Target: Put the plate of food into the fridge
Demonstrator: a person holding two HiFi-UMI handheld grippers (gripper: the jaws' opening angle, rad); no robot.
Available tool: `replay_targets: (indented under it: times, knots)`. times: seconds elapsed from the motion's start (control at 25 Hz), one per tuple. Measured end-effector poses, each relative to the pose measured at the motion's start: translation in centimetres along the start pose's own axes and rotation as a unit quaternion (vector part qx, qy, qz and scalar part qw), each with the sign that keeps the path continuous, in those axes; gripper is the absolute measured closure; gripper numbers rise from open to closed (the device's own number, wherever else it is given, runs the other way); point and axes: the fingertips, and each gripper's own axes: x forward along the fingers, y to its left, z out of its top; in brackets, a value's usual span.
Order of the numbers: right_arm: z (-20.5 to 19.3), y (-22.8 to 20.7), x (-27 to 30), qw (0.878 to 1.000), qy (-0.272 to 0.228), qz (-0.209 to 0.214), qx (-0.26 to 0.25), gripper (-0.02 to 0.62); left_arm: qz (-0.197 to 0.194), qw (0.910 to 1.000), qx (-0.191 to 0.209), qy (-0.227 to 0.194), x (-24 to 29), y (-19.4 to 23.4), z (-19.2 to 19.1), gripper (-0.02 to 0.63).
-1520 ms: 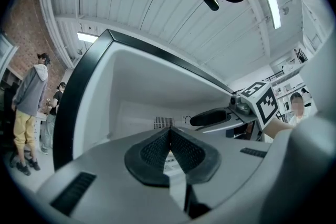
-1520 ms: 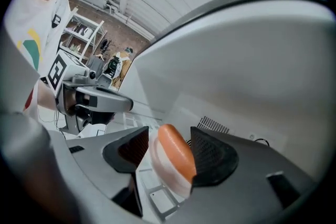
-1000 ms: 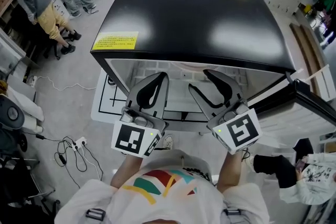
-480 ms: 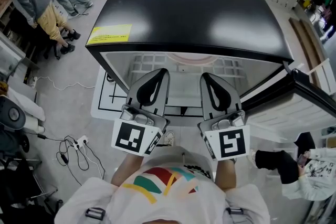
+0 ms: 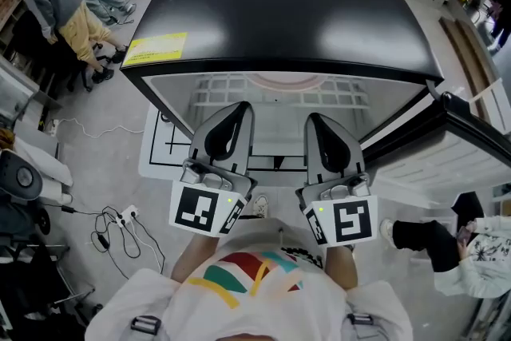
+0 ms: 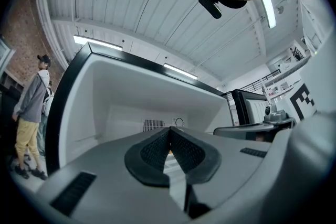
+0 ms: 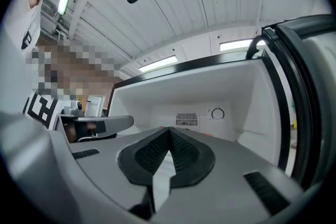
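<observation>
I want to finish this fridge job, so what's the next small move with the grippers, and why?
Probably swing the right gripper out to the open door and push it shut. What looks like the rim of the plate lies on the wire shelf inside the fridge, and the left gripper and the right are shut and empty.

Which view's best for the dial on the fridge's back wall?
Right gripper view: the dial sits clear beside the vent. Left gripper view shows it smaller and dimmer. Head view hides it under the fridge top.
</observation>
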Motion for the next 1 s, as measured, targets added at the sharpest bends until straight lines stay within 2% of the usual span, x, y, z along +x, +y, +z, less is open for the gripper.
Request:
replay_targets:
  times: [0.2,0.72,1.0]
  knots:
    - [-0.9,-0.2,-0.4,1.0,0.007,0.006,0.01,0.595,0.005,1.0,-0.004,0.004,0.0,0.1,-0.4,0.6]
    - [-1.4,0.6,-0.5,0.999,0.017,0.015,-0.026,0.597,0.01,0.9999,-0.002,0.007,0.1,0.1,-0.5,0.601]
    - [-1.5,0.3,-0.3,1.0,0.021,0.02,-0.01,0.595,0.01,0.9998,-0.018,0.007,0.3,0.2,-0.7,0.6]
